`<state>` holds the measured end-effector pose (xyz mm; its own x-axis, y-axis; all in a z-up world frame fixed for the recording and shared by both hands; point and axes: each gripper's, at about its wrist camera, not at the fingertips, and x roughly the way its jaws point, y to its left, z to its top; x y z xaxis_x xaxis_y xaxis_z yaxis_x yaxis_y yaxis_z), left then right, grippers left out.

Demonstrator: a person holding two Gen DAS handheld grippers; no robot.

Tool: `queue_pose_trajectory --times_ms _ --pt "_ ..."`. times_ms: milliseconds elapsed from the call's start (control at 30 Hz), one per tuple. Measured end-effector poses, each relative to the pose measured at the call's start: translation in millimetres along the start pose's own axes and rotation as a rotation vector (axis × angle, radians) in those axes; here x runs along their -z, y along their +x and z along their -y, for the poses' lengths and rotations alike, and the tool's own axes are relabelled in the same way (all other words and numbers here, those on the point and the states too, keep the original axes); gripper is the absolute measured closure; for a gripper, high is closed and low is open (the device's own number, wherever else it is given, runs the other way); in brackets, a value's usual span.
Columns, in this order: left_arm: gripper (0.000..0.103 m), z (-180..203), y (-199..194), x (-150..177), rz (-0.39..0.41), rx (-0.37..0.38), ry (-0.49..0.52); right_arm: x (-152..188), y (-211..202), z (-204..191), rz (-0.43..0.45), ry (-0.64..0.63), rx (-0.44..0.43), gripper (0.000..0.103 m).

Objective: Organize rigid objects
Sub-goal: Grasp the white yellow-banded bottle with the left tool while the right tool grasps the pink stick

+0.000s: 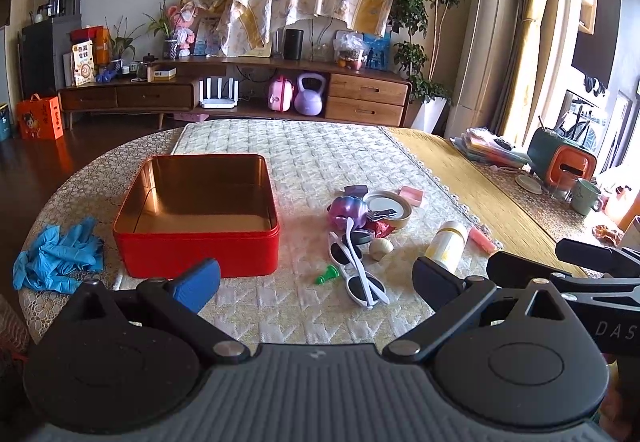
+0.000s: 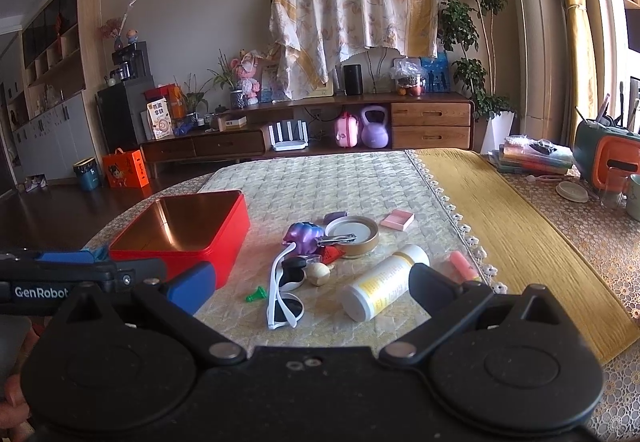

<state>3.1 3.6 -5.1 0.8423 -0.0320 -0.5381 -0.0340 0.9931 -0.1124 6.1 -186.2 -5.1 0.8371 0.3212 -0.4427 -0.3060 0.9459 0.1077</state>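
Both sets of tongs, left (image 1: 316,278) and right (image 2: 310,284), hang wide apart with nothing in them, just above the near edge of the surface (image 1: 320,158). The red tin (image 1: 196,218) sits open on the left. Right of it lies a loose pile: white sunglasses (image 1: 358,266), a purple toy (image 1: 348,210), a tape roll (image 1: 388,208) and a white bottle (image 2: 384,282) on its side.

A draped floral sheet (image 2: 352,2) hides most of a dark screen on the wall. The right gripper's black finger (image 2: 432,288) covers the white bottle's (image 2: 380,282) side. Print on the snack bag (image 1: 83,64) is too small to read.
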Motion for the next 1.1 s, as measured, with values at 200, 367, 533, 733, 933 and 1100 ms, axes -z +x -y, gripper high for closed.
queue_pose_trajectory --times_ms 200,367,533,733,933,1100 --pt "0.0 2.0 12.4 -0.9 -0.039 0.019 -0.003 2.7 9.8 10.6 -0.019 -0.003 0.005 0.0" --pt "0.0 10.6 23.8 -2.1 -0.062 0.045 0.033 1.7 19.1 29.6 -0.04 0.03 0.042 0.0" --pt "0.0 22.0 42.5 -6.4 -0.087 0.048 0.071 -0.6 34.7 62.2 -0.076 0.047 0.105 0.001" --pt "0.0 46.8 75.2 -19.3 -0.095 0.056 0.125 -1.8 64.1 99.7 -0.126 -0.01 0.167 0.005" --pt "0.0 80.5 108.3 -28.9 -0.103 0.143 0.163 -0.8 94.3 140.6 -0.184 0.004 0.174 0.017" --pt "0.0 103.2 139.8 -23.6 -0.137 0.183 0.194 -1.6 117.0 164.3 -0.232 0.002 0.156 0.025"
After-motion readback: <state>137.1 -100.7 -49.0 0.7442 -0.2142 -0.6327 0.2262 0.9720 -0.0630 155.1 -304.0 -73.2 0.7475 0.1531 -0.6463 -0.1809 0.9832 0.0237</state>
